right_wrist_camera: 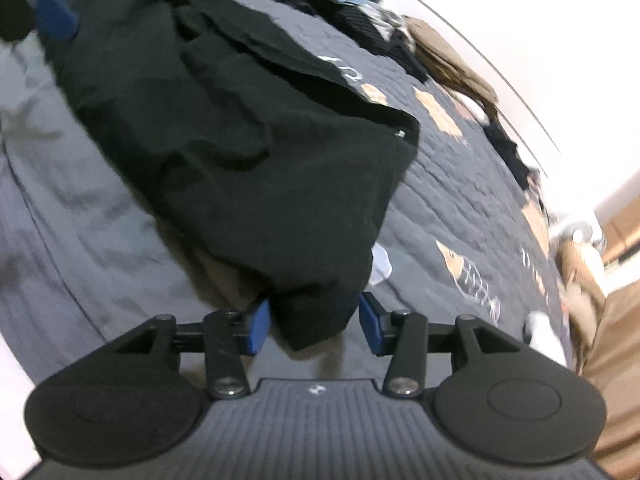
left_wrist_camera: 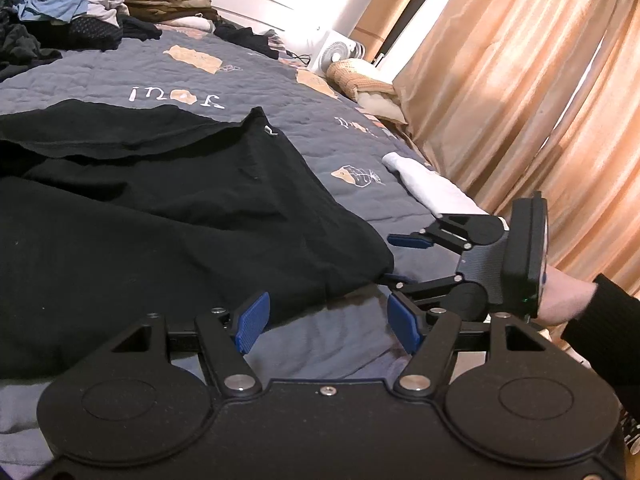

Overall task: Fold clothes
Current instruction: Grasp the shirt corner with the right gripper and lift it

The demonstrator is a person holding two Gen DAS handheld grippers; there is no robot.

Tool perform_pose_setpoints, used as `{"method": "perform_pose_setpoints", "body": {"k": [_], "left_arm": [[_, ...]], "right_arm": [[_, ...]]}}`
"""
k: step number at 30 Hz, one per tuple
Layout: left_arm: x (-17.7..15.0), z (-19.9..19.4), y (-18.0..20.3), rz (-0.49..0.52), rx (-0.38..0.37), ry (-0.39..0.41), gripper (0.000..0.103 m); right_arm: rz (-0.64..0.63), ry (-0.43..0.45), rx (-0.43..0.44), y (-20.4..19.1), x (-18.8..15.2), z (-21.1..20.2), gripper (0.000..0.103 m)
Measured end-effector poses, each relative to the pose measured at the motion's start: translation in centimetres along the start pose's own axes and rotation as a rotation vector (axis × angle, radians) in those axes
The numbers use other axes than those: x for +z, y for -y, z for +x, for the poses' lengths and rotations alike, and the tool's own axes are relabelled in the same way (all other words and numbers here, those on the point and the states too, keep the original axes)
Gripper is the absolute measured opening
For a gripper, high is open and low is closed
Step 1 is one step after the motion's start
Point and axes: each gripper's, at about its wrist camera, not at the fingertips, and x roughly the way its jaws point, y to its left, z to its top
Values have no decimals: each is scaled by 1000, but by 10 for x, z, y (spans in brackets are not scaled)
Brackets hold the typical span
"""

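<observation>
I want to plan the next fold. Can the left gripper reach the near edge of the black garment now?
Probably yes: the left gripper is open and empty, the black garment lies just ahead, with nothing between.

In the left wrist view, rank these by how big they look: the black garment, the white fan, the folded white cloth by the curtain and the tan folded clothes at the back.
1. black garment
2. tan folded clothes
3. folded white cloth
4. white fan

The last three sit at different depths, and the middle two look close, so their order is unsure.
</observation>
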Motion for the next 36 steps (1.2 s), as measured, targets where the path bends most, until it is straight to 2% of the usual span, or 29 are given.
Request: {"method": "perform_pose_setpoints", "body": {"k": [3, 5, 11, 15, 18, 22, 27, 31, 33, 36], "left_arm": [[0, 0, -2, -5, -1, -2, 65], [0, 0, -2, -9, -1, -4, 65], [1, -1, -1, -8, -6, -4, 65], [0, -2, -3, -8, -10, -1, 65], [0, -3, -4, -13, -7, 3, 65], [2, -5, -6, -22, -5, 13, 65], [4, -6, -7, -25, -10, 14, 65], [5, -8, -6, -21, -17, 13, 65], [6, -9, -6, -19, -20, 16, 65], [6, -11, -4, -13, -14, 19, 65]], "right_arm": [[-127, 15, -14, -8, -1, 0, 36], [-235, 22, -38, -15, -3, -1, 15], [-652, 82, -157, -27, -23, -15, 8], [-860, 127, -203, -29, -36, -21, 7], [-948, 129, -178, -33, -52, -14, 6], [-878, 69, -126, -35, -57, -6, 6], [-751, 17, -100, -33, -41, -4, 10], [-712, -14, -145, -20, -42, -11, 29], [-698, -38, -169, -11, -47, -14, 32], [-505, -34, -185, 10, -39, -26, 32]]}}
